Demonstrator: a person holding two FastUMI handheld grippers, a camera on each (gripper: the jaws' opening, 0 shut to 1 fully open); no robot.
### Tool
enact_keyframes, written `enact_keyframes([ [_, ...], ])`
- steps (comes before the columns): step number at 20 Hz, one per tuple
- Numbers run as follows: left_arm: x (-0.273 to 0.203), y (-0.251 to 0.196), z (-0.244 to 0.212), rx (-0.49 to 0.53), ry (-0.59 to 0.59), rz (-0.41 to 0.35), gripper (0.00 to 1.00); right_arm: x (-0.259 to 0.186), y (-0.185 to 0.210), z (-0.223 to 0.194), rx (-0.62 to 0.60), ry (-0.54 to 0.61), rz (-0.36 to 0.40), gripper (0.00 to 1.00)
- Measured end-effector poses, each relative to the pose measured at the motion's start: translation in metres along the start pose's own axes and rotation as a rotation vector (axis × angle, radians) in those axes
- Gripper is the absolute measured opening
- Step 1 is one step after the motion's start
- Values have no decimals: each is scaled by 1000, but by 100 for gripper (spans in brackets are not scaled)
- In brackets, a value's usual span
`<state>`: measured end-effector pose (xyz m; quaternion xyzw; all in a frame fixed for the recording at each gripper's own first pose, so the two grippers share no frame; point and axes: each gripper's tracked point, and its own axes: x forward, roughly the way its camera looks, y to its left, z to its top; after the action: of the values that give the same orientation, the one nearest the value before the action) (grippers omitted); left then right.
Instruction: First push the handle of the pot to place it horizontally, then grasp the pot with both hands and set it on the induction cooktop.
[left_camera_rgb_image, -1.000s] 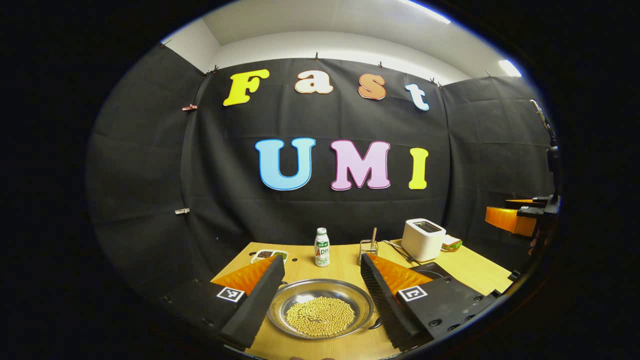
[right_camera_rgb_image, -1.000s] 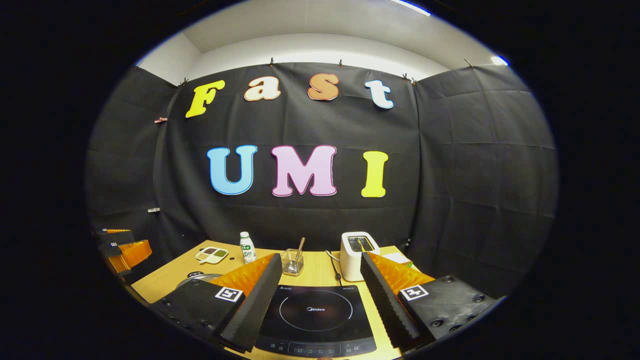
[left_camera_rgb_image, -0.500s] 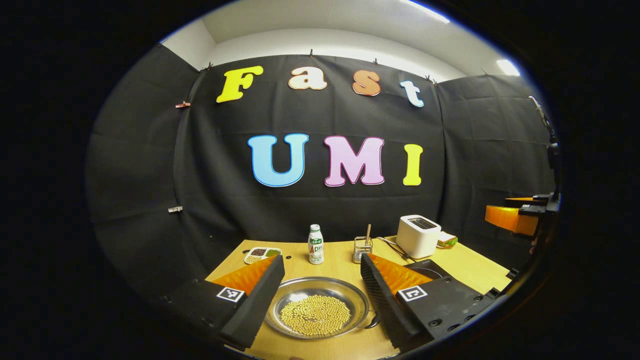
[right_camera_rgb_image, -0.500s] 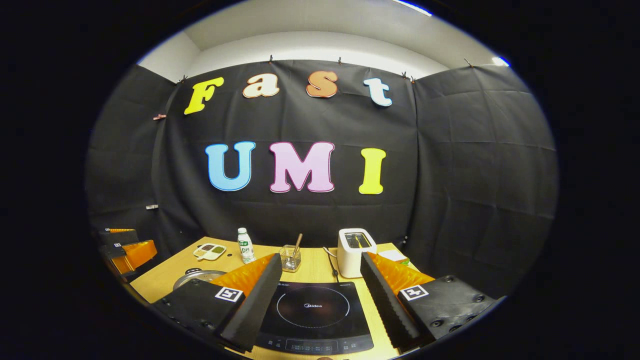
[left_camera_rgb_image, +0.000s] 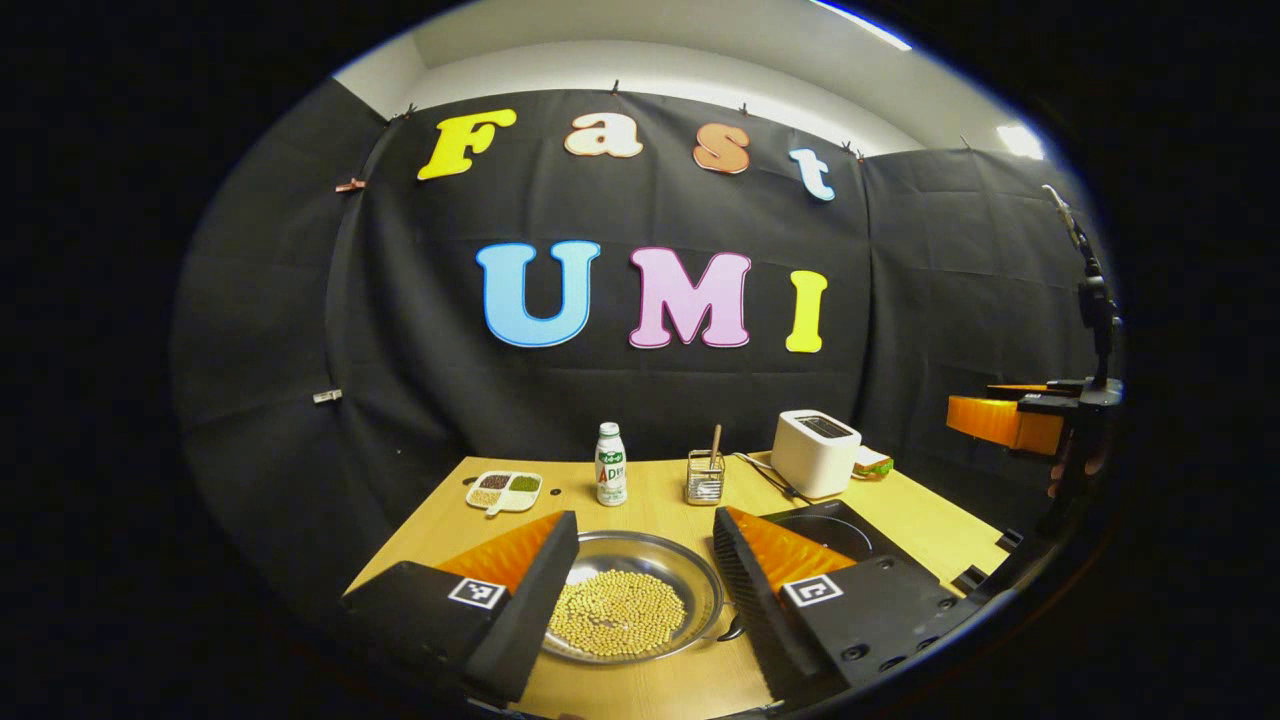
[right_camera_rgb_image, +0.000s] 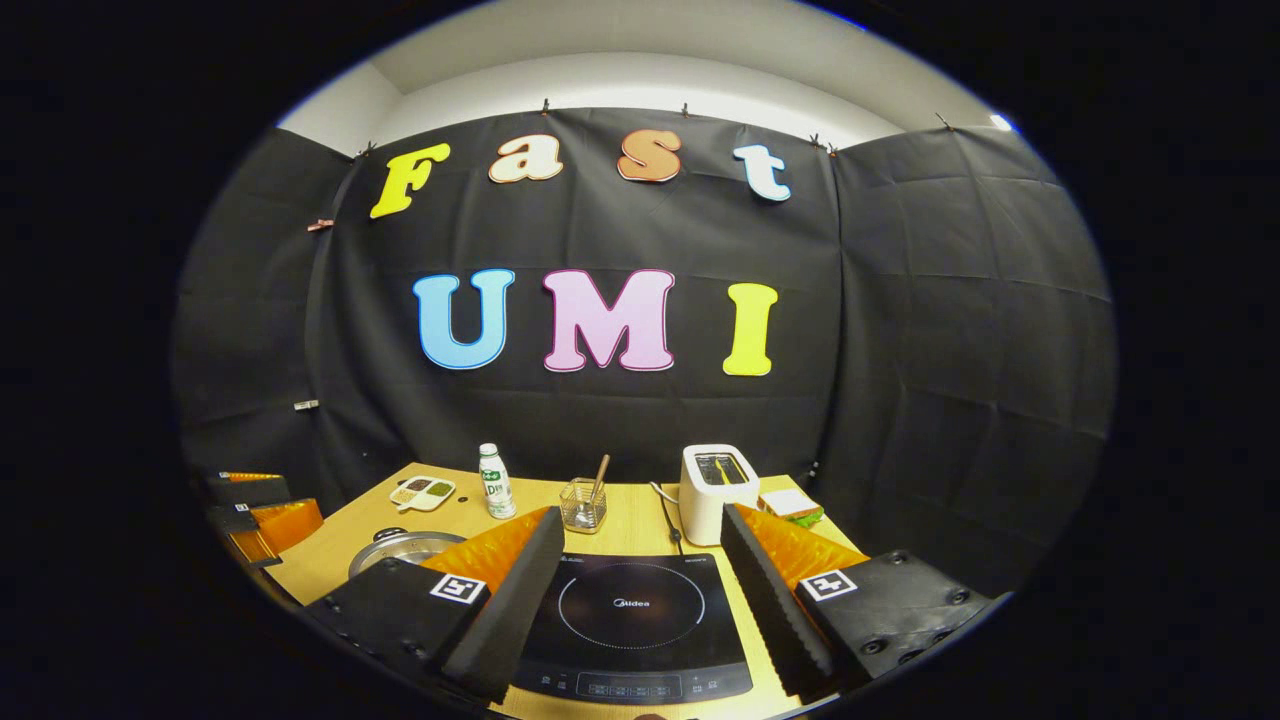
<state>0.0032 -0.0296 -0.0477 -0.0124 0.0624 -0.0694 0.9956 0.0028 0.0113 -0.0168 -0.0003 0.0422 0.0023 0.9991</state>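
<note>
Nothing started yet, by my read: both grippers hang above the table's near edge, holding nothing. Left gripper (left_camera_rgb_image: 635, 600) has its fingers spread wide over the pot (left_camera_rgb_image: 630, 610), a shallow steel one with yellow beans in it, sitting on the wooden table (left_camera_rgb_image: 440, 520) left of the induction cooktop (right_camera_rgb_image: 630, 625). Right gripper (right_camera_rgb_image: 630, 610) is spread too, parked over the cooktop, which is bare. A dark handle stub (left_camera_rgb_image: 732, 630) pokes out at the pot's right rim; its angle is hard to tell. Next move probably needs one finger lowered beside that handle to nudge it level.
</note>
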Motion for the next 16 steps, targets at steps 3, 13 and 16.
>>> enact_keyframes([
  [3,-2,4,-13,-14,55,-13,66,3,9,3,8,1,11,98],
  [13,10,-20,-78,14,281,-101,18,22,4,-7,-2,27,48,98],
  [16,17,-28,-100,44,357,-93,6,36,2,-11,23,49,77,98],
])
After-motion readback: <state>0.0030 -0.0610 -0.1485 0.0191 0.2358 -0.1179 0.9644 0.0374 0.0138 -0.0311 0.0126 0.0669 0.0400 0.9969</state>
